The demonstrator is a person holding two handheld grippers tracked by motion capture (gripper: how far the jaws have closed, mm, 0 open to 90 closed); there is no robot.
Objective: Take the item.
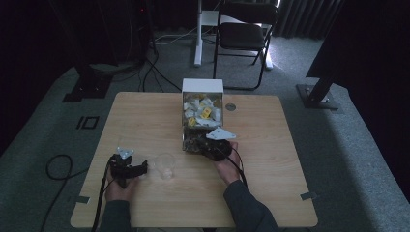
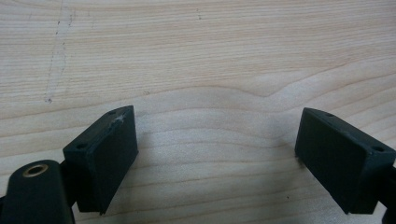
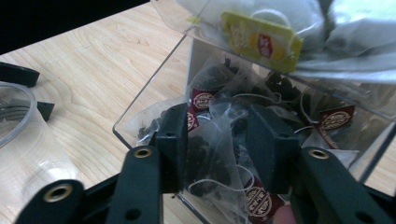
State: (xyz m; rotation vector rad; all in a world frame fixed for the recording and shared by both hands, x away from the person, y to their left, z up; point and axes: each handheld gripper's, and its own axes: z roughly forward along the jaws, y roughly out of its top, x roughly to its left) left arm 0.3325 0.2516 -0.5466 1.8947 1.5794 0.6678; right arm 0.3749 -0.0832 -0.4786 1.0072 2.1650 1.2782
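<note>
the right gripper [image 3: 217, 140] reaches level into the clear box [image 3: 154, 93], jaws clamped on a pyramid tea bag [image 3: 210, 158], while the left gripper [image 2: 217, 154] rests wide open on the wooden table [image 2: 196, 56], beside a plastic cup [image 1: 165, 164].

Black grippers [image 1: 145, 168], grey top plates, seemingly dark sleeves [image 1: 249, 210]

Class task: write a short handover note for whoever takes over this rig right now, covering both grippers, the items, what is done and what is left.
Right gripper: in the clear box's front section, fingers closed around a dark tea bag.
Left gripper: open, holding nothing, over the bare table, beside the clear cup.
Done: a bag is gripped but not lifted out.
Left: probably carry it to the cup and release.
</note>
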